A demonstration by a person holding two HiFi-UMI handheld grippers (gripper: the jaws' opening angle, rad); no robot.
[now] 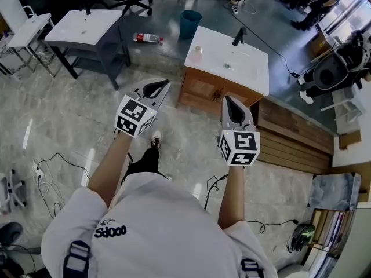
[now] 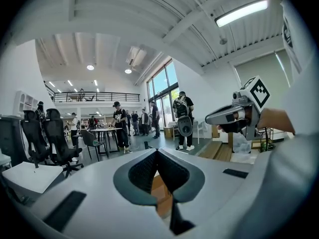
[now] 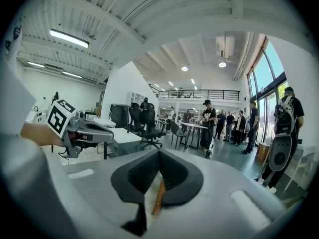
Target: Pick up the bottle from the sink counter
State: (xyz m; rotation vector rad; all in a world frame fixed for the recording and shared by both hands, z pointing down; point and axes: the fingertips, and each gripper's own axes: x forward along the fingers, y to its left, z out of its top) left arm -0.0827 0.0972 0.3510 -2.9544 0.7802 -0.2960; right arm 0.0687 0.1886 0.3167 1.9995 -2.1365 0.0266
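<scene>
The left gripper (image 1: 162, 84) and the right gripper (image 1: 226, 99) are both closed with nothing in them, each with its jaws pressed together at the tips. They are held side by side, short of the white sink worktop (image 1: 246, 68) on its wooden cabinet (image 1: 200, 91). The small pale bottle (image 1: 197, 52) stands upright at the worktop's left edge, apart from the black faucet (image 1: 239, 36) at its far edge.

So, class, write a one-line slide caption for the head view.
Left gripper and right gripper, both shut and empty, point toward a sink counter where a small bottle stands untouched.
</scene>
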